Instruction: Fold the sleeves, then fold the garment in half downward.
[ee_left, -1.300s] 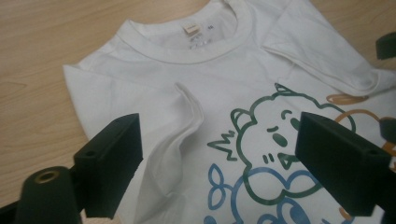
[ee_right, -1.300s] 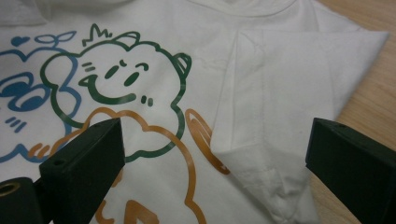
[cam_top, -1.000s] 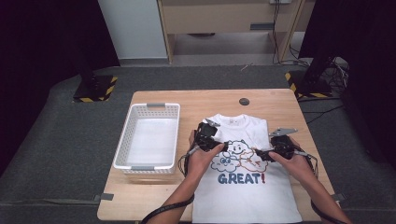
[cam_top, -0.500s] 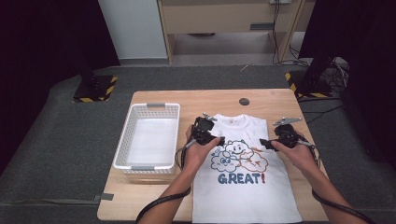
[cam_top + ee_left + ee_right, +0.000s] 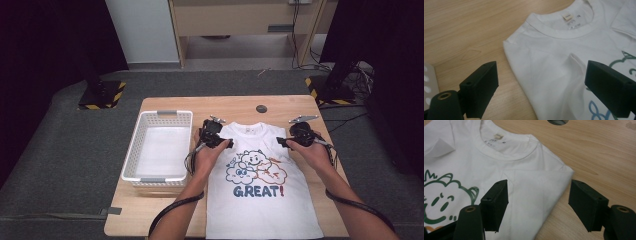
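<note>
1. Our left tool [image 5: 225, 143] sits over the T-shirt [image 5: 260, 200] at its left shoulder, jaws spread wide and released. In the left gripper view one jaw is above bare tabletop [image 5: 461, 30], the other above the white cloth, with the folded shoulder edge between them and nothing pinched.
2. Our right tool [image 5: 281, 142] sits over the shirt's right shoulder. Its jaws have just been closing. In the right gripper view they straddle the folded shoulder corner [image 5: 554, 176], with clear gaps on both sides, so we read it as released and not yet gripping.
3. The T-shirt lies flat, front up, on the right half of the tabletop. Its collar [image 5: 249, 129] points to the far edge and its hem reaches the near edge. The sleeves are folded in. The cartoon print with "GREAT!" [image 5: 258, 191] is below both tools.
4. A white basket [image 5: 136, 145] stands on the tabletop just left of the left tool, apart from the shirt.
5. A dark round spot [image 5: 261, 108] sits in the tabletop beyond the collar.
</note>
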